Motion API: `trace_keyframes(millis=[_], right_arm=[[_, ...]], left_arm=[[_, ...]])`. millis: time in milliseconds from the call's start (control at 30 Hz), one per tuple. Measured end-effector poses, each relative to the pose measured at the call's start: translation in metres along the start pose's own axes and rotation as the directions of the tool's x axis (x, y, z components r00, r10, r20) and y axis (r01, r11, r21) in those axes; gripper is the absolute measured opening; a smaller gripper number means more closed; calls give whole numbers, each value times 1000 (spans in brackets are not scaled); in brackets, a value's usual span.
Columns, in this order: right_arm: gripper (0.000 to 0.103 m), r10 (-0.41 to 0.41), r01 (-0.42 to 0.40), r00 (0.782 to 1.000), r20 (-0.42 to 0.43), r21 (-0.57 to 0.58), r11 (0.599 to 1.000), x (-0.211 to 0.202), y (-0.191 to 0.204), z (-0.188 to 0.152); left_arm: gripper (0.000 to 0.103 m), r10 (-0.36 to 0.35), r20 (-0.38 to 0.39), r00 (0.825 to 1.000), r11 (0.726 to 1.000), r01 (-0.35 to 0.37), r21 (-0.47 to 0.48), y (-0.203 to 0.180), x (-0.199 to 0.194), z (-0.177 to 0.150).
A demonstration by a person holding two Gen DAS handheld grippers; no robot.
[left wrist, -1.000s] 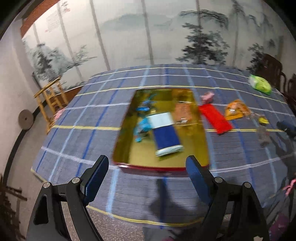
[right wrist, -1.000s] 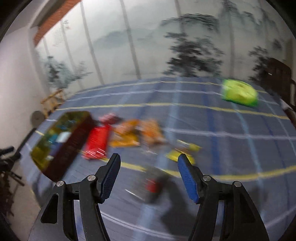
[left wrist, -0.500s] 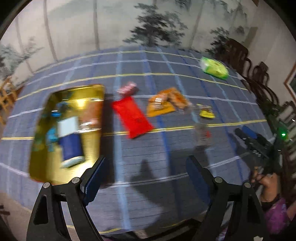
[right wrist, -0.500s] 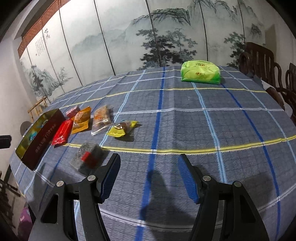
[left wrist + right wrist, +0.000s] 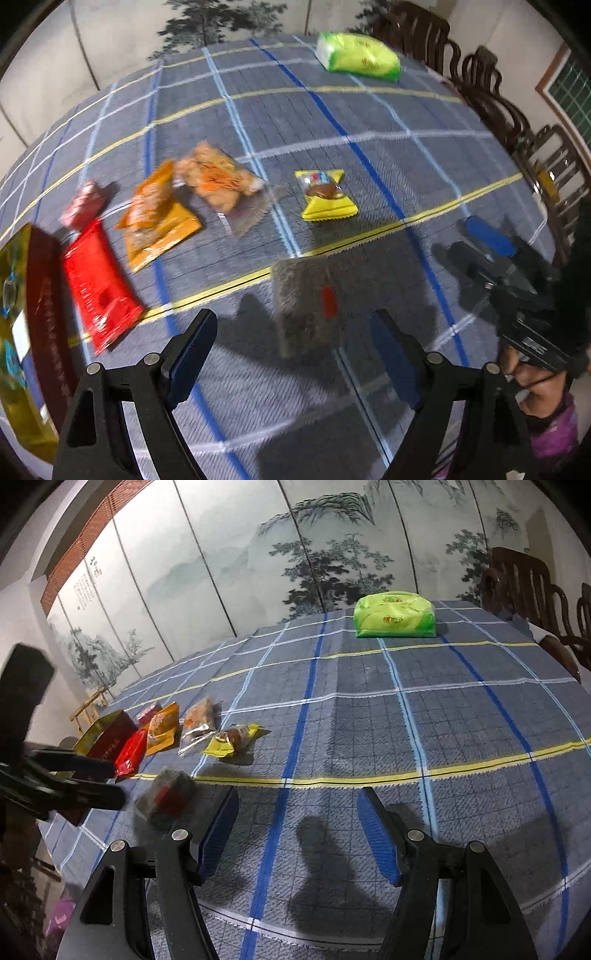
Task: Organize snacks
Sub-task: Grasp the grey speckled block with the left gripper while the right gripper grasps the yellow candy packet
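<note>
A red-walled tray [image 5: 44, 295] sits at the far left of the checked cloth [image 5: 369, 122]. Rightward lie a red packet [image 5: 96, 284], orange packet [image 5: 155, 218], clear bag [image 5: 218, 181], yellow candy [image 5: 325, 195] and green pack [image 5: 358, 55]. A grey packet [image 5: 314, 302] lies ahead of the left gripper [image 5: 291, 347], jaws spread, empty. The right gripper [image 5: 295, 834] also gapes empty.

A domestic or traditional-style dining room is indicated. A large table covered by a blue plaid tablecloth [image 5: 369, 709] is seen across the centre of both views, with carved dark wooden chairs [image 5: 491, 96] ranged along its edge at the upper right of the left wrist view. A folding screen painted with an ink landscape [image 5: 258, 554] is observed across the top of the right wrist view, and a small wooden stand [image 5: 88, 705] at the left.
</note>
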State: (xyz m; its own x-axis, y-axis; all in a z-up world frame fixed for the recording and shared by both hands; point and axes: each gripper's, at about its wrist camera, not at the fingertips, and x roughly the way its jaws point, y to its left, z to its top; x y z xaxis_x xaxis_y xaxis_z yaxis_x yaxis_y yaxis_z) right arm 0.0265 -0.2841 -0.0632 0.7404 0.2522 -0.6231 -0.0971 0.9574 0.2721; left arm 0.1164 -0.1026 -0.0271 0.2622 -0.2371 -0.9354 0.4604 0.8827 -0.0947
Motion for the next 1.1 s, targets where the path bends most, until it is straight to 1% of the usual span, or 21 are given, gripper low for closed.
trace_keyframes(millis=[67,100,133,167,200,333,433,500,567,667,733,867,933,967,1033,1100], right_arm=[[68,10,-10,1000,-2,1,1000,1,-1,0],[68,15,-15,1000,-2,4,1000,2,-2,0],[68,20,-20,1000,-1,8,1000,2,-2,1],[69,25,-25,1000,-1,12,1000,2,-3,1],[70,28,-28,1000,-1,18,999,2,-4,1],[71,41,-41,999,-2,37,998,1,-8,2],[72,40,-40,999,-5,37,999,2,-8,2],[72,29,-29,999,-17,32,999,3,-7,3],[72,44,-43,999,-24,14,999,3,-2,5],[72,86,-86,996,-28,0,996,8,13,15],[72,105,-106,993,-44,-20,994,18,25,22],[72,110,-115,991,-73,-65,991,43,50,35],[72,97,-104,992,-86,-76,992,56,59,41],[72,78,-85,993,-91,-78,993,64,63,43],[72,70,-77,993,-97,-69,995,74,66,47],[70,31,-41,992,-124,-79,996,88,70,51]], left_arm=[[76,30,-7,1000,999,-30,20,-5,10,1],[66,46,-11,999,998,-46,31,-7,14,1],[40,54,-25,998,998,-53,41,-8,20,0],[37,54,-29,998,998,-53,43,-8,22,-3],[31,65,9,998,997,-66,41,-10,20,-3],[31,12,49,999,999,-10,-42,2,14,-12],[31,3,88,996,997,4,-80,7,-4,-23],[31,-23,112,993,993,35,-109,12,-17,-32],[31,-40,123,992,989,57,-137,16,-29,-39],[31,-51,132,990,985,72,-160,18,-43,-54],[31,-46,134,990,984,68,-165,20,-50,-62],[31,-48,147,988,982,74,-176,25,-63,-75],[31,-43,158,987,981,72,-183,29,-70,-79],[31,-40,162,986,980,70,-187,30,-72,-81],[31,-38,169,985,979,71,-192,33,-77,-84],[31,-37,176,984,977,72,-201,37,-81,-85]])
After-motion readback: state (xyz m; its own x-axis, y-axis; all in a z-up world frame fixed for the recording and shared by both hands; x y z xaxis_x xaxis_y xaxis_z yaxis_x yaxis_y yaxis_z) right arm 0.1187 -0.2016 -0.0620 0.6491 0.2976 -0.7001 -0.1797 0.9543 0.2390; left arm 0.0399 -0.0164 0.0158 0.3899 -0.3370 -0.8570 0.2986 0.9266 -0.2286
